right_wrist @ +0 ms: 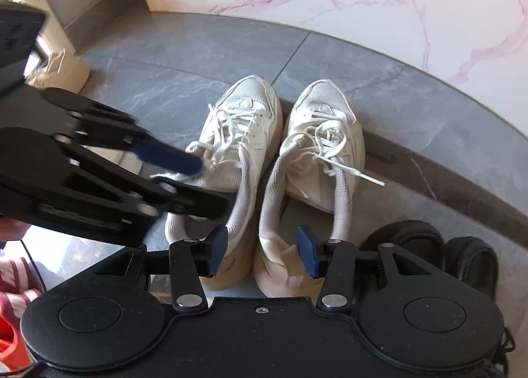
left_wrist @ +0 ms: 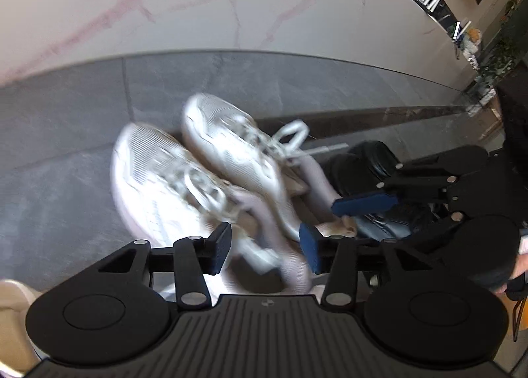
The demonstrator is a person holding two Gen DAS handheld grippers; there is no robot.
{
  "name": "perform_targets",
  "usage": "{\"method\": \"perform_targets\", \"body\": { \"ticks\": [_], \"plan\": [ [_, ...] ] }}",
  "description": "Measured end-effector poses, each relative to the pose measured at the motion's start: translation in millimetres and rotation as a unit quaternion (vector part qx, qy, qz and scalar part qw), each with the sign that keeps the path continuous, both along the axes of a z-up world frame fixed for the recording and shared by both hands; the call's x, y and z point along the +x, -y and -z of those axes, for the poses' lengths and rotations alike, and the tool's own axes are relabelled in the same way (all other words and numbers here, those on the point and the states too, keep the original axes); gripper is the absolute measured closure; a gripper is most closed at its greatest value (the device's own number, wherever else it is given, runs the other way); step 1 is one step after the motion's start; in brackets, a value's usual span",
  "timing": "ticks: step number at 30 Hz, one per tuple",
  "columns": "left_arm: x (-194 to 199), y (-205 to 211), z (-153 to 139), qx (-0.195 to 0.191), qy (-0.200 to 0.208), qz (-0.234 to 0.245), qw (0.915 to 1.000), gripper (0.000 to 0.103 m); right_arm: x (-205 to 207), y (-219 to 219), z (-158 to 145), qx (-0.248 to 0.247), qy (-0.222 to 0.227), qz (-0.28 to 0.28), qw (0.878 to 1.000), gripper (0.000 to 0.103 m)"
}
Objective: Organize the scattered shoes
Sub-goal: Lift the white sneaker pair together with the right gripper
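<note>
My left gripper and right gripper hung half open, holding nothing, above the paired white mesh lace-up sneakers on grey stone tiles.

In the left wrist view we see the two white mesh lace-up sneakers smeared by motion blur. Our black plastic left gripper covers the left sneaker's side, and the black shoes are partly hidden.
</note>
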State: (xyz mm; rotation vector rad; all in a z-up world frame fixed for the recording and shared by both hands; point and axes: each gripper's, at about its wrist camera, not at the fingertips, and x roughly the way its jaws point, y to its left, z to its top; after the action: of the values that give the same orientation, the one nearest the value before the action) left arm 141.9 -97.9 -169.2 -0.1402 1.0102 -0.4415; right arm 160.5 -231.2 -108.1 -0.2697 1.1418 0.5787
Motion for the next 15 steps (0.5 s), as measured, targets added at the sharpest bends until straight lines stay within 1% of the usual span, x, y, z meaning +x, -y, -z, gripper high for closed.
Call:
{"method": "perform_targets", "body": {
  "ticks": [1,2,4,7,11,13,14,15],
  "plan": [
    [-2,-2,-3,0.007,0.004,-0.002,1.0,0.059,2,-1,1,0.002,-0.004,0.004,1.0,0.052],
    [-4,-6,-6,0.025,0.009,-0.007,0.9996,0.059,6,-3,3,0.001,-0.009,0.009,1.0,0.051],
    [-5,-7,-8,0.044,0.009,-0.01,0.9989,0.059,13,-9,8,-0.002,-0.02,0.017,1.0,0.051],
    [-10,-13,-6,0.071,0.006,-0.017,0.9973,0.06,23,-22,22,-0.025,-0.036,0.018,0.999,0.051],
    [-15,-23,-2,0.091,-0.004,-0.018,0.9957,0.059,31,-34,38,-0.049,-0.048,0.018,0.997,0.051],
    [-16,-28,-1,0.096,-0.007,-0.019,0.9952,0.059,35,-38,46,-0.057,-0.051,0.017,0.997,0.055],
    [-16,-33,-1,0.102,-0.01,-0.018,0.9946,0.059,37,-38,49,-0.049,-0.054,0.02,0.997,0.059],
    [-16,-35,-1,0.106,-0.01,-0.017,0.9942,0.059,40,-39,52,-0.042,-0.057,0.023,0.997,0.067]
  ]
}}
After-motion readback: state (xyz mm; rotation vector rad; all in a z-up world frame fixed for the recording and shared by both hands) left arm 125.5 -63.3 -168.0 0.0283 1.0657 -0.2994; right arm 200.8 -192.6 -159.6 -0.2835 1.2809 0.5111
